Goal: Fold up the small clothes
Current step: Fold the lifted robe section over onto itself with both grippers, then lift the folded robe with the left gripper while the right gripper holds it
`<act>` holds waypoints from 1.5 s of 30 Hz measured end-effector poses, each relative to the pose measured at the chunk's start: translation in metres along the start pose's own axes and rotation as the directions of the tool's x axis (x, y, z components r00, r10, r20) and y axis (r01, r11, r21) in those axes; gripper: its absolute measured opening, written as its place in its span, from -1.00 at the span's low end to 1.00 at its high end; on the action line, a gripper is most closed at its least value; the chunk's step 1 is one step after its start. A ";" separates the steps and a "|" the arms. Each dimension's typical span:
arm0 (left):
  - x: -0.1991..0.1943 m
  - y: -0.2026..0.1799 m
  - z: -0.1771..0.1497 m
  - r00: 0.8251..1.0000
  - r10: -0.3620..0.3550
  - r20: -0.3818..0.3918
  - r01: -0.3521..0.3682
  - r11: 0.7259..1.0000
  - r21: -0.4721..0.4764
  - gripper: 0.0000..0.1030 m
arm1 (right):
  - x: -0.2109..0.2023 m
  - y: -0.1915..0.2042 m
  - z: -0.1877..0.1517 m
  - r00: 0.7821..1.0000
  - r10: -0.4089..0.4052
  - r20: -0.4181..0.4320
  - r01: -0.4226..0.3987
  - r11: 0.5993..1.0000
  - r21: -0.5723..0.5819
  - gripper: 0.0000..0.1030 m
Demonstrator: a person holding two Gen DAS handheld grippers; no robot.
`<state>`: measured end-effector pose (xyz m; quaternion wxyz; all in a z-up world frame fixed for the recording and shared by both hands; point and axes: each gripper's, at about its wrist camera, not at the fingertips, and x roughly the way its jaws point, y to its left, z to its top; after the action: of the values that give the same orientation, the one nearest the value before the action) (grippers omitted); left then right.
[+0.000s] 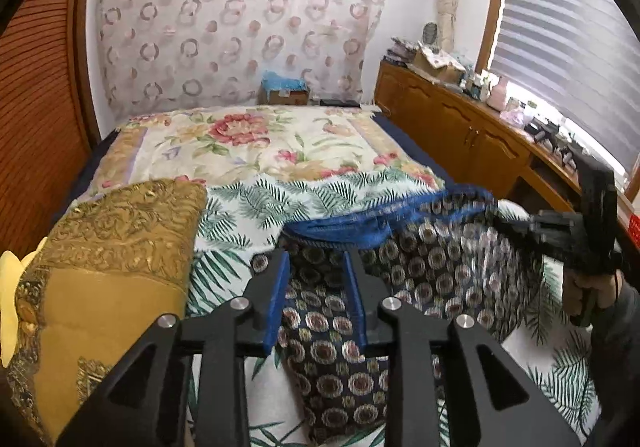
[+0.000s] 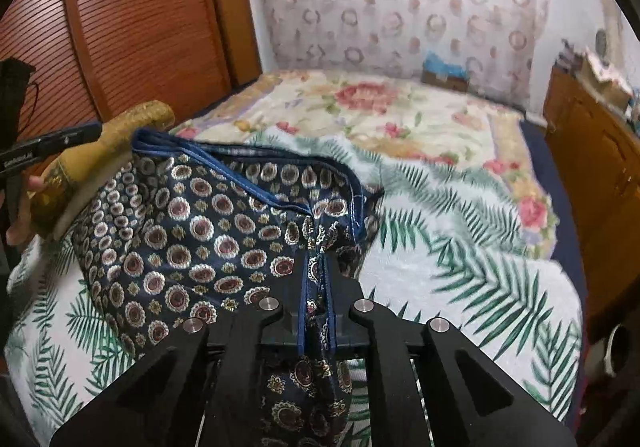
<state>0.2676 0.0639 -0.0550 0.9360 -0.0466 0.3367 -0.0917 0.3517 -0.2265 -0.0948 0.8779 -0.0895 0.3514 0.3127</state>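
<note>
A small navy garment (image 1: 400, 275) patterned with round medallions and trimmed in blue lies bunched on a white blanket (image 1: 256, 207) printed with green palm leaves, spread over a bed. In the left wrist view the garment fills the lower middle of the frame and runs up toward the right.

The left gripper (image 1: 316, 267) sits at the bottom centre of its own view with its blue-padded fingers (image 1: 276, 299) partly apart. A strip of the garment lies between them, and the pads do not press on it.

The right gripper (image 2: 316, 267) occupies the bottom centre of its own view, its fingers closed together on a gathered fold of the garment, which passes between the pads and spills out below them. In the left wrist view the same gripper appears at the right edge, blurred, held by a hand (image 1: 588, 295) in a dark sleeve, with the garment's right end lifted to it.

A gold embroidered cushion (image 1: 108, 271) rests on the bed at the left of the left wrist view, just beside the garment. Farther up the frame lies a floral bedspread (image 1: 248, 143), and a wooden cabinet (image 1: 460, 127) runs along the upper right.
</note>
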 end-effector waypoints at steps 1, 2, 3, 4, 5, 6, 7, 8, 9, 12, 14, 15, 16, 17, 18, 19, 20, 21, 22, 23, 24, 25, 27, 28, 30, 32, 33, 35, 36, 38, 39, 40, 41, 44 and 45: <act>0.004 0.000 -0.001 1.000 0.007 -0.013 -0.007 1.000 0.002 -0.49 | -0.002 -0.001 0.001 1.000 -0.011 0.017 0.011 1.000 0.010 -0.94; 0.007 0.000 -0.002 1.000 0.013 -0.028 -0.013 1.000 0.003 -0.49 | -0.003 -0.001 0.002 0.999 -0.025 0.028 0.025 0.999 0.021 -0.95; 0.011 0.000 -0.006 0.999 0.017 -0.042 -0.017 1.000 0.001 -0.49 | -0.004 -0.003 0.003 0.999 -0.040 0.037 0.039 0.999 0.032 -0.96; 0.015 0.000 -0.007 0.998 0.022 -0.057 -0.022 1.000 -0.002 -0.48 | -0.005 -0.005 0.003 0.997 -0.062 0.042 0.060 0.997 0.041 -0.96; 0.019 0.001 -0.009 0.997 0.028 -0.067 -0.028 1.000 -0.004 -0.48 | -0.004 -0.006 0.004 0.996 -0.076 0.043 0.074 0.996 0.049 -0.96; 0.022 0.002 -0.010 0.997 0.036 -0.076 -0.036 0.999 -0.006 -0.47 | -0.003 -0.007 0.004 0.996 -0.078 0.039 0.075 0.996 0.056 -0.96; 0.027 0.002 -0.011 0.995 0.042 -0.088 -0.042 0.999 -0.005 -0.47 | -0.002 -0.008 0.003 0.996 -0.081 0.035 0.078 0.995 0.062 -0.96; 0.031 0.003 -0.013 0.994 0.047 -0.101 -0.048 0.999 -0.007 -0.47 | -0.001 -0.008 0.003 0.996 -0.089 0.033 0.086 0.994 0.065 -0.96; 0.036 0.004 -0.014 0.992 0.053 -0.116 -0.054 0.998 -0.010 -0.47 | 0.000 -0.008 0.003 0.996 -0.090 0.028 0.088 0.994 0.064 -0.96; 0.048 0.006 -0.017 0.986 0.073 -0.149 -0.076 0.997 -0.013 -0.46 | 0.001 -0.009 0.002 0.996 -0.088 0.023 0.086 0.994 0.068 -0.96; 0.054 0.008 -0.019 0.983 0.081 -0.167 -0.084 0.996 -0.016 -0.46 | 0.000 -0.010 0.002 0.996 -0.085 0.022 0.083 0.994 0.072 -0.96; 0.057 0.009 -0.021 0.981 0.083 -0.173 -0.088 0.996 -0.017 -0.45 | 0.000 -0.010 0.002 0.996 -0.086 0.022 0.084 0.994 0.070 -0.95; 0.060 0.011 -0.022 0.980 0.084 -0.180 -0.089 0.996 -0.020 -0.44 | 0.000 -0.010 0.002 0.996 -0.088 0.021 0.086 0.994 0.066 -0.95; 0.062 0.011 -0.023 0.979 0.081 -0.187 -0.087 0.996 -0.024 -0.43 | 0.000 -0.010 0.001 0.995 -0.093 0.020 0.091 0.994 0.062 -0.95; 0.064 0.011 -0.024 0.978 0.077 -0.193 -0.084 0.996 -0.027 -0.43 | 0.000 -0.011 0.001 0.995 -0.097 0.020 0.095 0.994 0.060 -0.95; 0.065 0.012 -0.025 0.977 0.075 -0.199 -0.083 0.996 -0.031 -0.43 | 0.001 -0.011 0.001 0.995 -0.097 0.020 0.096 0.994 0.059 -0.95; 0.067 0.013 -0.027 0.976 0.072 -0.204 -0.081 0.996 -0.034 -0.42 | 0.001 -0.011 0.001 0.995 -0.098 0.020 0.097 0.994 0.059 -0.94; 0.069 0.013 -0.028 0.975 0.069 -0.209 -0.078 0.996 -0.038 -0.42 | 0.002 -0.011 0.001 0.995 -0.099 0.019 0.097 0.993 0.060 -0.85; 0.068 0.013 -0.029 0.977 0.068 -0.203 -0.077 0.996 -0.038 -0.41 | 0.002 -0.011 0.001 0.994 -0.108 0.016 0.107 0.992 0.061 -0.83; 0.068 0.013 -0.029 0.977 0.068 -0.203 -0.077 0.996 -0.038 -0.41 | 0.002 -0.011 0.000 0.993 -0.113 0.014 0.112 0.992 0.059 -0.78; 0.068 0.013 -0.029 0.977 0.067 -0.204 -0.077 0.996 -0.041 -0.41 | 0.003 -0.010 0.000 0.993 -0.117 0.014 0.116 0.992 0.057 -0.65; 0.068 0.013 -0.029 0.977 0.066 -0.204 -0.076 0.996 -0.043 -0.40 | 0.003 -0.010 0.000 0.992 -0.128 0.011 0.127 0.990 0.058 -0.53; 0.068 0.013 -0.029 0.977 0.065 -0.204 -0.076 0.996 -0.046 -0.40 | 0.003 -0.012 0.000 0.988 -0.153 0.010 0.152 0.986 0.066 0.02; 0.068 0.013 -0.029 0.977 0.066 -0.203 -0.077 0.996 -0.045 -0.40 | 0.002 -0.013 0.000 0.989 -0.146 0.015 0.145 0.987 0.073 0.09; 0.068 0.013 -0.029 0.977 0.066 -0.202 -0.077 0.996 -0.046 -0.39 | 0.002 -0.015 0.000 0.991 -0.130 0.010 0.129 0.988 0.085 0.18; 0.069 0.014 -0.027 0.977 0.063 -0.203 -0.075 0.996 -0.053 -0.39 | 0.005 -0.015 -0.001 0.992 -0.122 -0.002 0.122 0.988 0.090 0.20; 0.071 0.016 -0.026 0.977 0.061 -0.202 -0.074 0.996 -0.057 -0.39 | 0.006 -0.015 -0.001 0.993 -0.114 -0.009 0.114 0.989 0.090 0.20; 0.072 0.014 -0.025 0.979 0.048 -0.199 -0.061 0.997 -0.056 -0.39 | 0.011 -0.015 -0.002 0.995 -0.098 -0.031 0.100 0.991 0.094 0.22; 0.073 0.013 -0.025 0.979 0.050 -0.198 -0.060 0.997 -0.045 -0.39 | 0.013 -0.013 -0.002 0.995 -0.095 -0.041 0.099 0.991 0.093 0.23; 0.072 0.013 -0.025 0.979 0.053 -0.196 -0.061 0.997 -0.037 -0.42 | 0.017 -0.012 -0.004 0.994 -0.090 -0.059 0.095 0.991 0.093 0.24; 0.072 0.013 -0.025 0.980 0.044 -0.194 -0.053 0.998 -0.042 -0.55 | 0.019 -0.012 -0.005 0.995 -0.081 -0.064 0.087 0.992 0.094 0.24; 0.070 0.013 -0.025 0.981 0.019 -0.191 -0.030 0.998 -0.054 -0.68 | 0.020 -0.012 -0.006 0.995 -0.070 -0.068 0.076 0.993 0.093 0.25; 0.069 0.015 -0.025 0.982 0.008 -0.189 -0.020 0.998 -0.062 -0.72 | 0.022 -0.012 -0.006 0.996 -0.058 -0.074 0.065 0.993 0.095 0.25; 0.060 0.018 -0.024 0.986 -0.044 -0.162 0.029 0.995 -0.094 -0.96 | 0.030 -0.011 -0.009 0.995 0.005 -0.100 0.007 0.993 0.118 0.26; 0.056 0.017 -0.023 0.987 -0.053 -0.152 0.039 0.995 -0.095 -0.97 | 0.029 -0.009 -0.010 0.995 0.009 -0.095 0.002 0.994 0.109 0.25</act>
<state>0.2980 0.0684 -0.1100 0.9017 -0.0899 0.4106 -0.1010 0.3681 -0.2230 -0.1223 0.8631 -0.0556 0.4097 0.2899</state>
